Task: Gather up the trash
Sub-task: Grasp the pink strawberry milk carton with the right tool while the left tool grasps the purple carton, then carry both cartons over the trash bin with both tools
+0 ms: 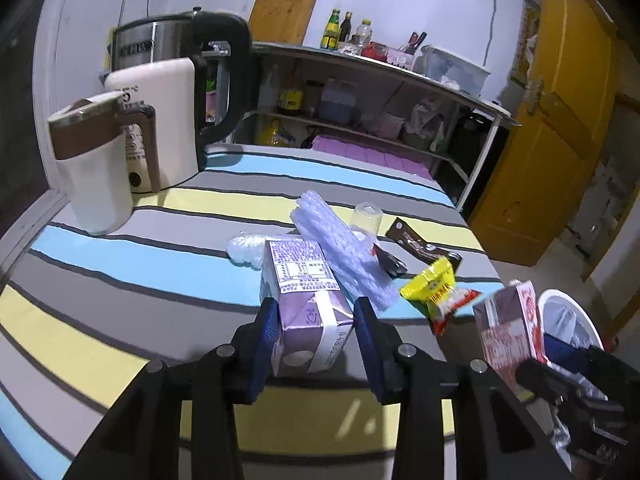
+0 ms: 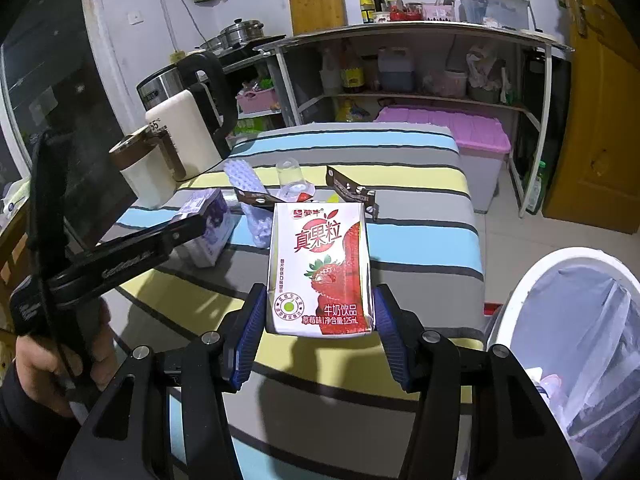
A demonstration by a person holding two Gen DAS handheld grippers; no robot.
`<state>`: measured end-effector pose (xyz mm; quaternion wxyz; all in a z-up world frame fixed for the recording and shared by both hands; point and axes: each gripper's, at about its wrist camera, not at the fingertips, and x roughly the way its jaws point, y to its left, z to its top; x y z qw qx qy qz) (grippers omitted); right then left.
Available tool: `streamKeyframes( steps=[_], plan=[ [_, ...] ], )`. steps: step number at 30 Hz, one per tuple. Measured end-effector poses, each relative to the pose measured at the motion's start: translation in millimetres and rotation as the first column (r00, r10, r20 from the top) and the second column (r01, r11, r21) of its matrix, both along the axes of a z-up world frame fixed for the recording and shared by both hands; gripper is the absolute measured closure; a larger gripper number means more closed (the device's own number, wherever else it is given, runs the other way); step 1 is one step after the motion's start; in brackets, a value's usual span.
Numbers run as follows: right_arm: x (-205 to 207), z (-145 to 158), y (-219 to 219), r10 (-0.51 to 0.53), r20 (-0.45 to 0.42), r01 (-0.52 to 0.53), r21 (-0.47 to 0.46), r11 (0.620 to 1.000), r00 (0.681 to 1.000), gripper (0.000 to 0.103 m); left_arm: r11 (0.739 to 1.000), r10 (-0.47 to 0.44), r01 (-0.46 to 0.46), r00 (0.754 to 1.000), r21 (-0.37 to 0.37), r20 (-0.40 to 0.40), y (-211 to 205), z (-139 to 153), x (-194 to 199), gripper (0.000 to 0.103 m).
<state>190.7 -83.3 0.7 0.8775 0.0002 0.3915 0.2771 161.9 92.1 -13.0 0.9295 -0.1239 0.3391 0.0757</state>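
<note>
Trash in hand: white-and-red strawberry milk carton point(image 2: 320, 272), upright, clamped by its two sides between the blue pads of the right tongs point(image 2: 320, 294), centre of the right wrist view, lifted clear of the table. In the left wrist view it shows at lower right.

Left tongs point(image 1: 316, 308): jaws straddle a purple-and-white drink carton point(image 1: 304, 304) lying on the table at lower centre. Left pad is against it. Right pad is at its edge, and I cannot tell whether it presses. A bare hand point(image 2: 48, 360) at lower left of the right wrist view holds these tongs.

Just behind the purple carton: roll of clear bubble wrap point(image 1: 340, 248), touching it. Left of that, crumpled white plastic point(image 1: 248, 248). Right of centre: yellow-and-red snack packet point(image 1: 436, 292), dark brown foil wrapper point(image 1: 420, 244), clear plastic cup point(image 1: 366, 216) upside down behind the wrap.

All of it on a table with grey, blue and yellow striped cloth point(image 1: 120, 280).

White round bin with clear bag liner point(image 2: 520, 292), lower right, beside the table.

Upper left: cream jug with brown band point(image 1: 92, 168), cream kettle point(image 1: 160, 120), steel kettle with black handle point(image 1: 172, 40).
</note>
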Motion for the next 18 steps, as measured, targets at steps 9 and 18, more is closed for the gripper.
streamKeyframes(
  steps=[9,18],
  plan=[
    [-22,7,-6,-0.006,0.012,0.007,-0.003,1.000,1.000,0.049,0.998,-0.057,0.058,0.998,-0.005,0.035,-13,15,-47,0.065],
    [-40,14,-16,-0.027,0.025,0.027,0.000,1.000,0.999,0.049,0.993,-0.121,0.122,0.990,-0.007,0.072,-31,29,-75,0.065]
  ],
)
